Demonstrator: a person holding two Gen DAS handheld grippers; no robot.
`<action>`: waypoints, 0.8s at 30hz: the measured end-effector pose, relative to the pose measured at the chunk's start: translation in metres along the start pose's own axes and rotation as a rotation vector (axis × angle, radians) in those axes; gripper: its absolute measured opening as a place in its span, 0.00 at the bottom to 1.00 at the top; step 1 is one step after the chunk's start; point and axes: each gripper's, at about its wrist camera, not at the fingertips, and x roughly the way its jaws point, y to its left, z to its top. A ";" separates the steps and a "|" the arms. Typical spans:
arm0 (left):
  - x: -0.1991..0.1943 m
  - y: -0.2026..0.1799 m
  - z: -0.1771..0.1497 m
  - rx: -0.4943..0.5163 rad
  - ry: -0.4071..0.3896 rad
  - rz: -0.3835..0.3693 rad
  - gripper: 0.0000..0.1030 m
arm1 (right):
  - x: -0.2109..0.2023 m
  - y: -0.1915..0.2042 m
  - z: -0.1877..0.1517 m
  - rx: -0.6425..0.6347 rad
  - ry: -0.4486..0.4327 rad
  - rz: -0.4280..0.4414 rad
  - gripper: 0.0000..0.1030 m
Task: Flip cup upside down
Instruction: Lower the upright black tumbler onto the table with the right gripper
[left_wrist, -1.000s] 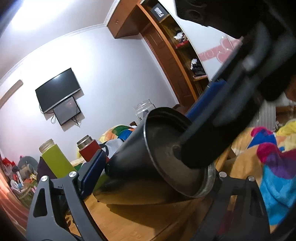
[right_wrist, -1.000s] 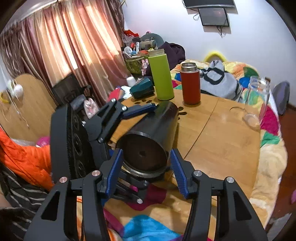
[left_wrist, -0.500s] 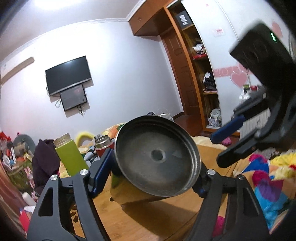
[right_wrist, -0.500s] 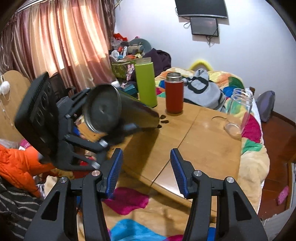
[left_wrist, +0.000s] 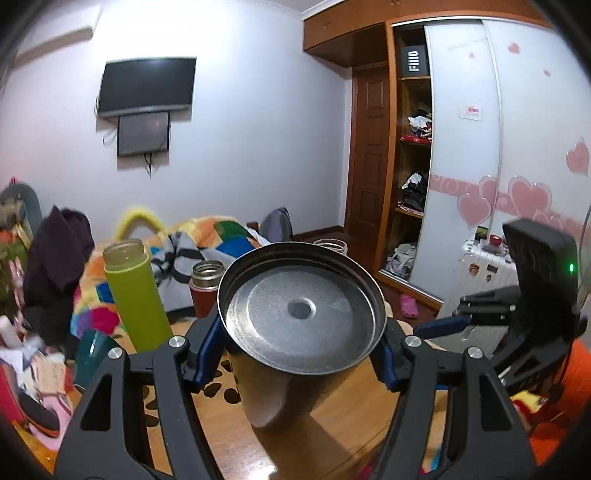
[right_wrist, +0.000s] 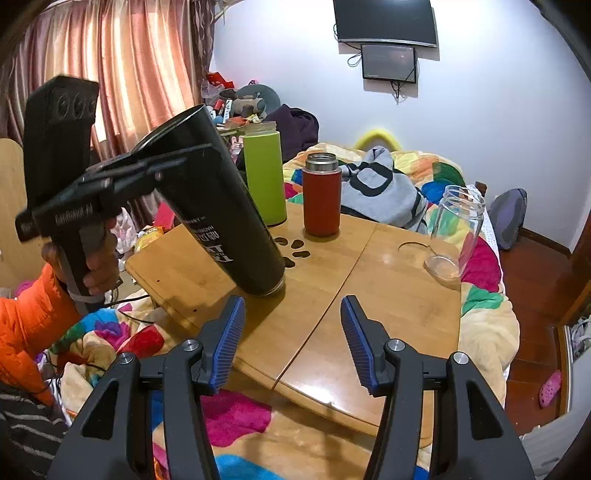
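The tall black cup (right_wrist: 214, 206) is upside down and tilted, its mouth rim touching the wooden table (right_wrist: 369, 295). Its steel base (left_wrist: 301, 310) faces my left wrist camera. My left gripper (left_wrist: 295, 347) is shut on the cup near its base; in the right wrist view it grips the cup from the left (right_wrist: 147, 170). My right gripper (right_wrist: 291, 339) is open and empty, near the table's front edge, a short way from the cup. It also shows at the right of the left wrist view (left_wrist: 443, 325).
A green bottle (right_wrist: 264, 173), a red flask (right_wrist: 321, 195) and an empty glass jar (right_wrist: 456, 232) stand on the table. A teal cup (left_wrist: 92, 350) sits at the left. Colourful bedding (right_wrist: 484, 325) surrounds the table.
My right gripper let go of the cup and drew back. My left gripper turned the cup from lying sideways to mouth-down and lowered its rim onto the table.
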 end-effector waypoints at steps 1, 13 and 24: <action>0.002 0.003 0.003 -0.014 0.016 -0.007 0.64 | 0.001 0.000 0.000 0.001 -0.003 -0.003 0.49; 0.029 0.034 0.022 -0.131 0.099 -0.037 0.64 | 0.011 -0.001 0.005 0.014 -0.026 -0.018 0.49; 0.042 0.026 0.024 -0.095 0.121 -0.001 0.63 | 0.007 -0.001 0.007 0.036 -0.073 -0.035 0.60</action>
